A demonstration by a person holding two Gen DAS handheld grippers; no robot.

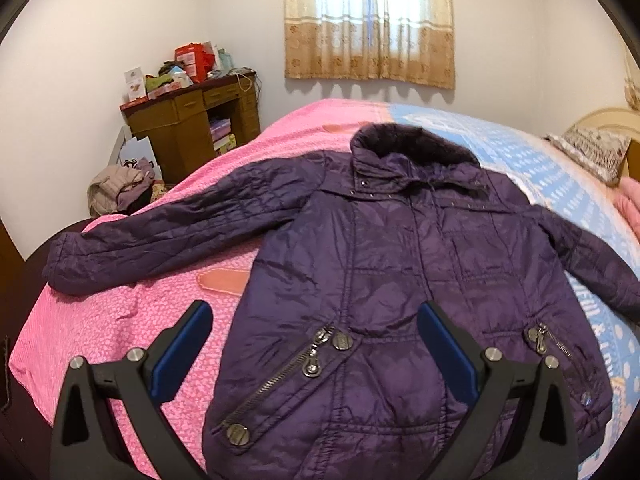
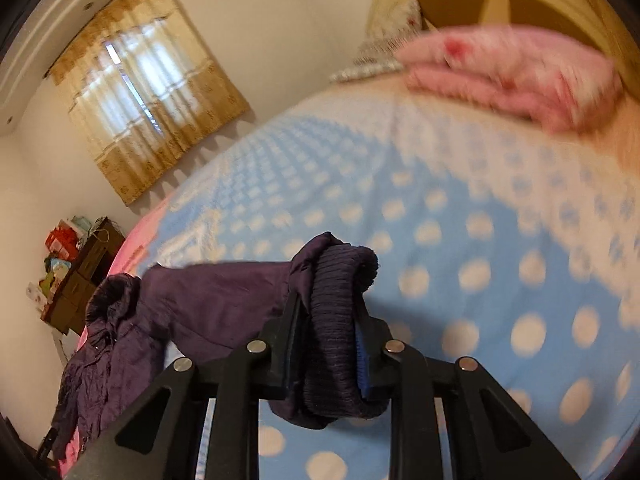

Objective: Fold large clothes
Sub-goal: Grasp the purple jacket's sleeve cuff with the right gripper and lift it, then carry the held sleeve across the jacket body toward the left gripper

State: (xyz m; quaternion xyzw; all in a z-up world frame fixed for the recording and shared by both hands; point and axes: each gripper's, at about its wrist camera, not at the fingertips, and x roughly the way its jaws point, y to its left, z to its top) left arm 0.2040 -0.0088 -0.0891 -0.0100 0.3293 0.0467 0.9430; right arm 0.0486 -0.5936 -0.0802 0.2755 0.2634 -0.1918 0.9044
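The right gripper was clamped on the jacket's ribbed cuff; blur hid the bed towards 12 o'clock. The left gripper was held with fingers apart above the purple jacket, spread front-up on the bed. The hem was cut off at 6 o'clock. Pink cover lay bare at 9 o'clock.

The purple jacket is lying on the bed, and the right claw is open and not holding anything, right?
Not quite. The purple jacket does lie on the bed, but the right claw isn't open: the right wrist view shows it shut on the ribbed cuff of the jacket's sleeve.
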